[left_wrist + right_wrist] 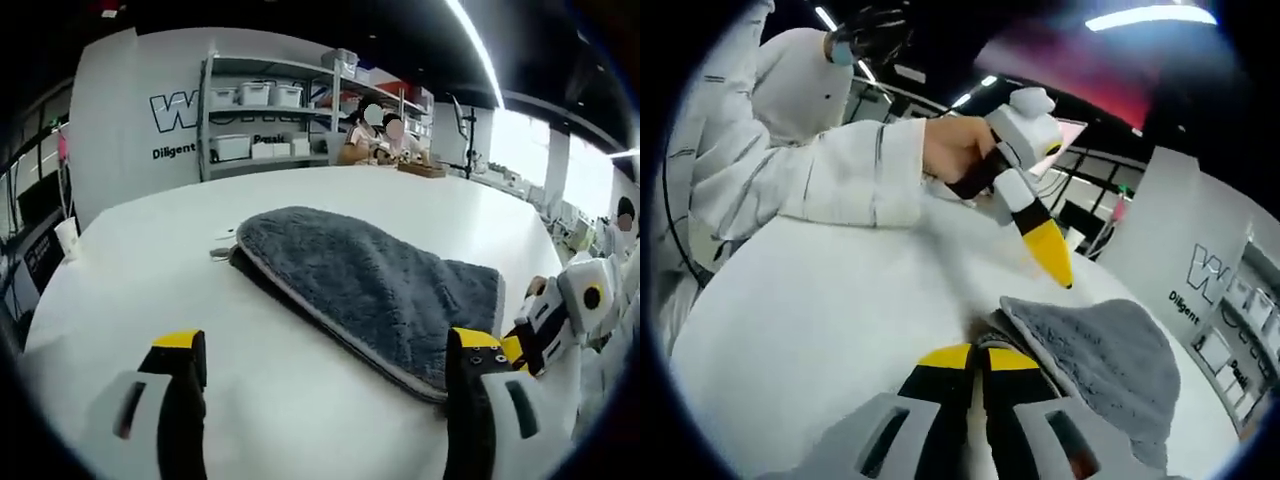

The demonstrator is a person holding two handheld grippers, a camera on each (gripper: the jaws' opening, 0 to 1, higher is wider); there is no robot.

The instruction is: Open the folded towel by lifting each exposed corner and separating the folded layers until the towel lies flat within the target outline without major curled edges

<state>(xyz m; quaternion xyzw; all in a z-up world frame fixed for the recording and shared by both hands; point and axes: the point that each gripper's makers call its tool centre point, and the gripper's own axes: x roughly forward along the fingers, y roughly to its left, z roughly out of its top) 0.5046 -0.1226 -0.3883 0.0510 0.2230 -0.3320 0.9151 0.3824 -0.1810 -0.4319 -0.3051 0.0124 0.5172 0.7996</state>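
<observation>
Early stage: towel (370, 290) lies folded on white worktop (150, 270), layers not separated yet. Left tool (325, 375) spread, hovering near its edge. Right tool (978, 365) pressed together at towel corner; can't tell if pinching it.

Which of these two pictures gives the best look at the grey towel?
The left gripper view: the grey towel lies there almost whole, still folded, on the white table. The right gripper view catches just one end of it, beside the right gripper.

white striped sleeve (830, 170), white grippers, yellow-tipped black fingers (1050, 250)
</observation>
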